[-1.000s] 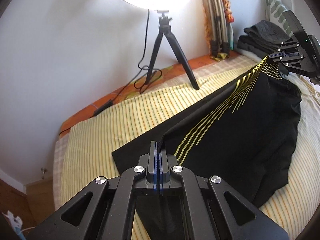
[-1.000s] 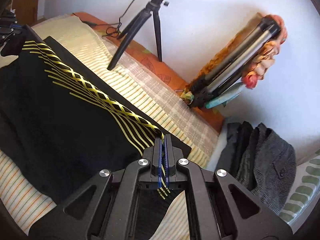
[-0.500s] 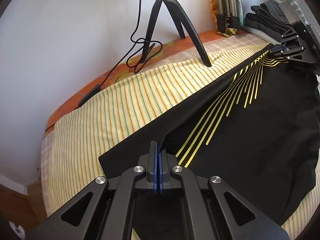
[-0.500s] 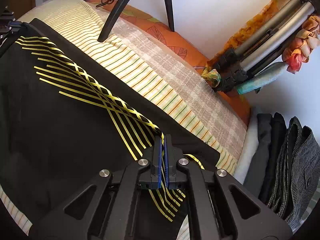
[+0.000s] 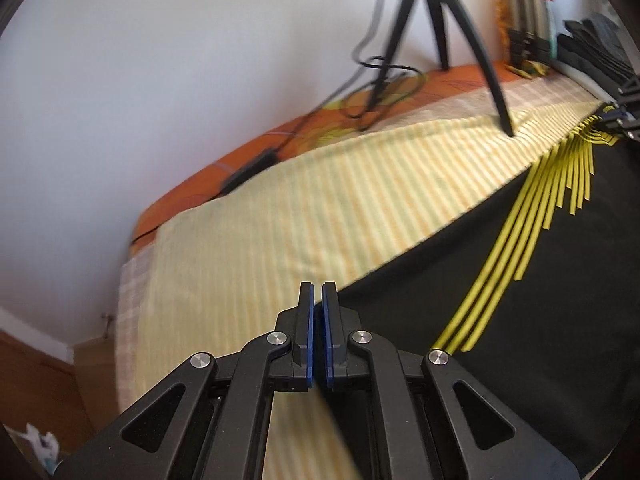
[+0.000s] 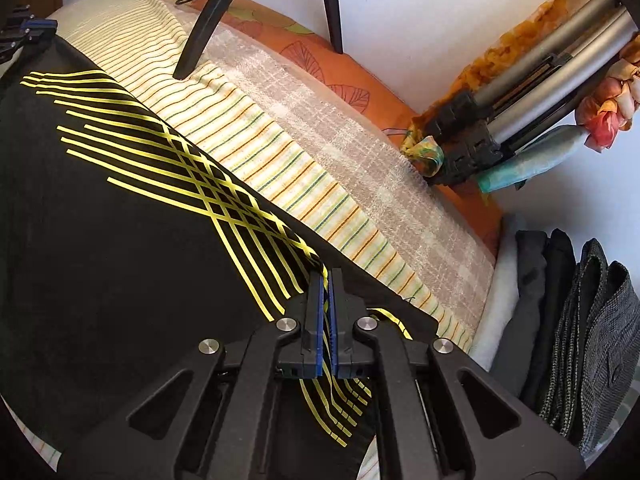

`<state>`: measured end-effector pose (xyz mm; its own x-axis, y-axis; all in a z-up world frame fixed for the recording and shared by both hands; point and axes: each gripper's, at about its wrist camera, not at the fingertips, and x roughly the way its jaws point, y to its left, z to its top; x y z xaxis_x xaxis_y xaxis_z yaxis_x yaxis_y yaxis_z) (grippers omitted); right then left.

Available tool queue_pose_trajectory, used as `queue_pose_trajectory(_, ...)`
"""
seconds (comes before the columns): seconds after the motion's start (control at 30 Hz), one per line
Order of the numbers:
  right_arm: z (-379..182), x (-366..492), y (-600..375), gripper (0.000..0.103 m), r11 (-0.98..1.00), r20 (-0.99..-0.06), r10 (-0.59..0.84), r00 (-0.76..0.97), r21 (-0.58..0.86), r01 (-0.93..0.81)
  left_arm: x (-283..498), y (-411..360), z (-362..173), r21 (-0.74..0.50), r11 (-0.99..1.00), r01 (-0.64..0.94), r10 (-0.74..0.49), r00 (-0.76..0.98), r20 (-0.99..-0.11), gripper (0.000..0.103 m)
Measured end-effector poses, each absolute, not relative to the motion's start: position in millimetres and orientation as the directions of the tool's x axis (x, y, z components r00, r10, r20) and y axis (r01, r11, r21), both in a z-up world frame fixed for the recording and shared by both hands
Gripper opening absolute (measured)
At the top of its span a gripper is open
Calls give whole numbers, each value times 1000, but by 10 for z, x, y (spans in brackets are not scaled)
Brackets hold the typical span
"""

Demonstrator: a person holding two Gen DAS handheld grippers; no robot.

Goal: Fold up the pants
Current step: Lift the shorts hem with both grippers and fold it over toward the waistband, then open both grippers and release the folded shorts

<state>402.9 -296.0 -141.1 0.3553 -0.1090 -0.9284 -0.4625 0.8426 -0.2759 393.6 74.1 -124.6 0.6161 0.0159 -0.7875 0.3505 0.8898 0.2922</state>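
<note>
Left wrist view: left claw [image 5: 317,300] has its blue pads [image 5: 306,332] a narrow gap apart, striped sheet visible between them, nothing pinched. Frame is motion-blurred. Pants [image 5: 540,288] edge runs just right of the claw tips; the fabric lies flat on the bed [image 5: 280,216], black with yellow stripes [image 5: 516,224] fanning toward the far end. Right claw [image 5: 624,114] shows at the right frame edge, at the far end of the pants where the stripes converge.

Right wrist view: right claw [image 6: 327,284] is nearly closed with a yellow-striped fold of the pants [image 6: 120,240] clamped between the pads [image 6: 319,320]; fabric passes through the slit and continues below. Pants spread left across the bed [image 6: 280,148], crossed yellow stripes [image 6: 208,184] on top. Left claw [image 6: 32,30] sits at the far top-left, at the pants' other corner; cannot tell from here whether it touches the fabric.

Other stuff: black tripod [image 5: 440,28] stands on the bed by the wall, one foot [image 6: 180,74] on the striped sheet close to the pants edge. Cable [image 5: 372,84] coiled by it on the orange sheet [image 6: 320,56]. Folded tripod [image 6: 520,92] wrapped in cloth leans at the wall. Stack of dark clothes [image 6: 568,320] off the right end of the bed.
</note>
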Motion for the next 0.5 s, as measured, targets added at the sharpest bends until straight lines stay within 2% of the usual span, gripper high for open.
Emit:
queue_pose_trajectory(0.2,-1425,4059,-2971,2,843,-929,-116,350,-278,-460,3837,1080,-1059,276,919,282,34,640,-767,5)
queue_pose_trajectory(0.43,-1465,4147,-2961,3,823,-916,-183,358,-342,-453,3469,1024,-826,260,913,313,-13,661,-751,5)
queue_pose_trajectory(0.47,-1448,4137,-2964,10,818,-909,-197,367,-358,-450,3424,990,-789,255,912,323,-27,664,-747,5)
queue_pose_trajectory(0.5,-1420,4129,-2980,24,815,-900,-215,379,-379,-439,3326,950,-737,245,910,335,-45,667,-743,5)
